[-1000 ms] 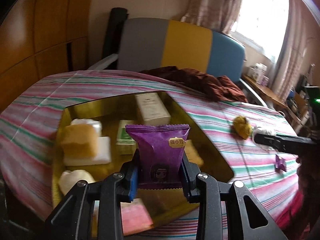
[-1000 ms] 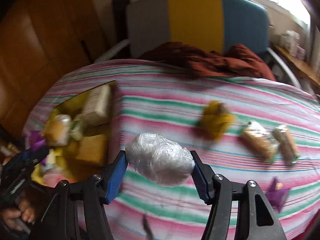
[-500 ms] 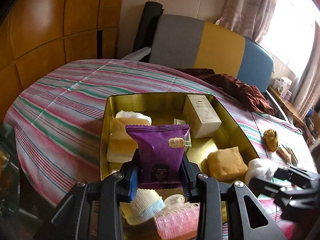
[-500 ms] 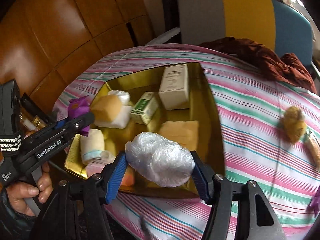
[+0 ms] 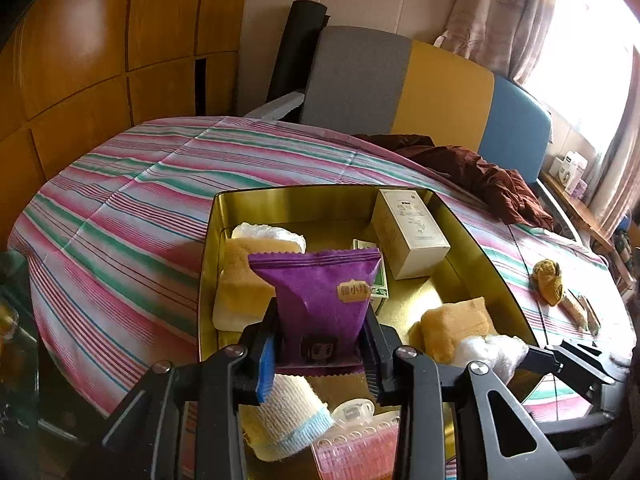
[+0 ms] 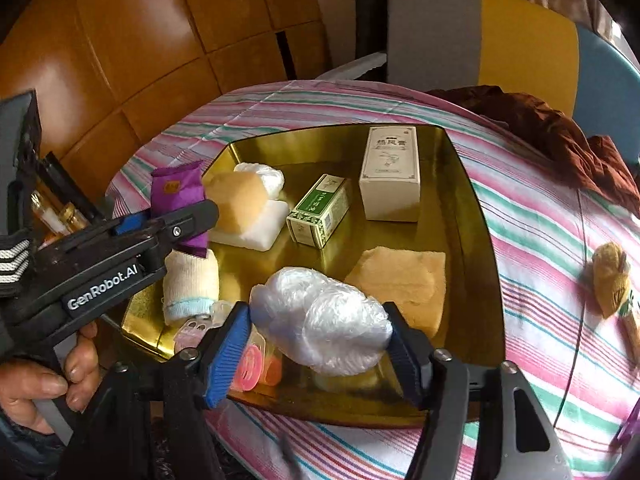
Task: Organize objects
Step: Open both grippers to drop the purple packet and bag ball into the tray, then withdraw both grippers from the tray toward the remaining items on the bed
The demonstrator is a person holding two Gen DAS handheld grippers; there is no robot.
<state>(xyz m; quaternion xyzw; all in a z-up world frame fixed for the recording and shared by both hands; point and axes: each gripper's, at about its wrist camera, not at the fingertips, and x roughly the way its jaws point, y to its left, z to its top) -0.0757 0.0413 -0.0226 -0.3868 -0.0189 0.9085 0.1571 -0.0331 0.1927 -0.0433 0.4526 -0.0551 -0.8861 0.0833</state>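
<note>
A gold tin tray (image 5: 208, 264) lies on the striped bedspread. My left gripper (image 5: 320, 320) sits over the tray's near side, its pads still pressing a purple snack packet (image 5: 320, 292) that stands upright; its jaws are opening. In the right wrist view the same left gripper (image 6: 184, 216) and purple packet (image 6: 178, 188) hang at the tray's left edge. My right gripper (image 6: 320, 320) holds a white plastic-wrapped bundle (image 6: 320, 320) low over the tray's near right part; its jaws are opening with the bundle still touching both pads. That bundle (image 5: 488, 352) also appears in the left wrist view.
Inside the tray (image 6: 464, 208) are a white box (image 6: 390, 172), a green box (image 6: 320, 210), two yellow sponges (image 6: 238, 200), a rolled sock (image 6: 192, 284) and pink rollers (image 6: 252, 364). A yellow toy (image 6: 610, 276) and brown cloth (image 6: 540, 124) lie on the bedspread. A hand (image 6: 48, 384) grips the left handle.
Both grippers swung left from the bedspread to over the tray, still carrying the packet and the bundle. The right gripper's pads now stand slightly wider around the bundle.
</note>
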